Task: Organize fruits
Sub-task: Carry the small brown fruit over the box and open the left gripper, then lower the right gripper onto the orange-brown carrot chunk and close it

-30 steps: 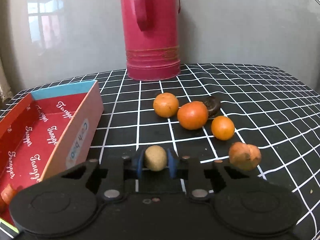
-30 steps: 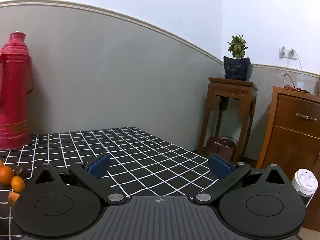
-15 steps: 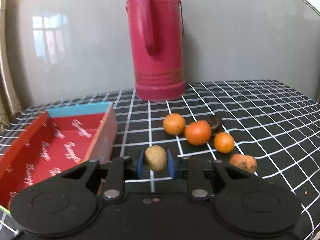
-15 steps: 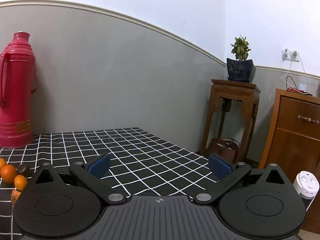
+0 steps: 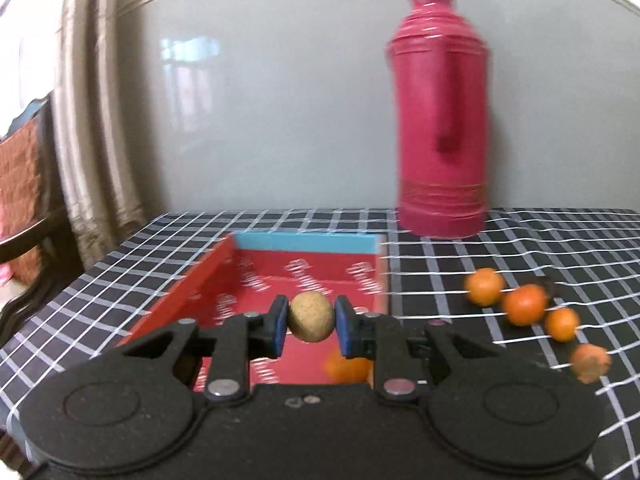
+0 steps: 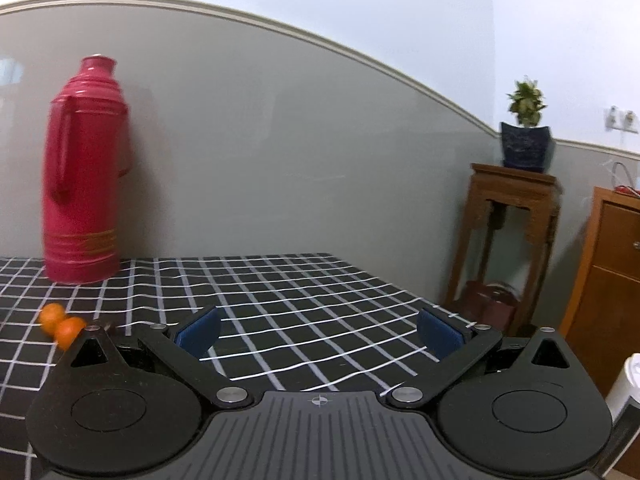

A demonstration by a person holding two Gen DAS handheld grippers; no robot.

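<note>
My left gripper (image 5: pixel 311 323) is shut on a small round tan fruit (image 5: pixel 311 322), held in the air over the open red box (image 5: pixel 362 280) with a blue far wall. An orange fruit (image 5: pixel 347 368) lies inside the box near its front right corner. To the right of the box several orange fruits (image 5: pixel 524 304) sit in a row on the checked cloth, with a brownish one (image 5: pixel 590 362) nearest. In the right wrist view my right gripper (image 6: pixel 318 334) stands open and empty above the cloth, and two of the orange fruits (image 6: pixel 70 330) show at its far left.
A tall red thermos (image 5: pixel 440 120) stands at the back of the table by the grey wall. A curtain and a chair (image 5: pixel 24 184) are off the table's left edge. Past the right edge are a wooden stand with a potted plant (image 6: pixel 526 136) and a cabinet (image 6: pixel 612 264).
My left gripper has risen and swung left with the tan fruit, from above the cloth beside the box to over the box. The right wrist view has panned slightly left.
</note>
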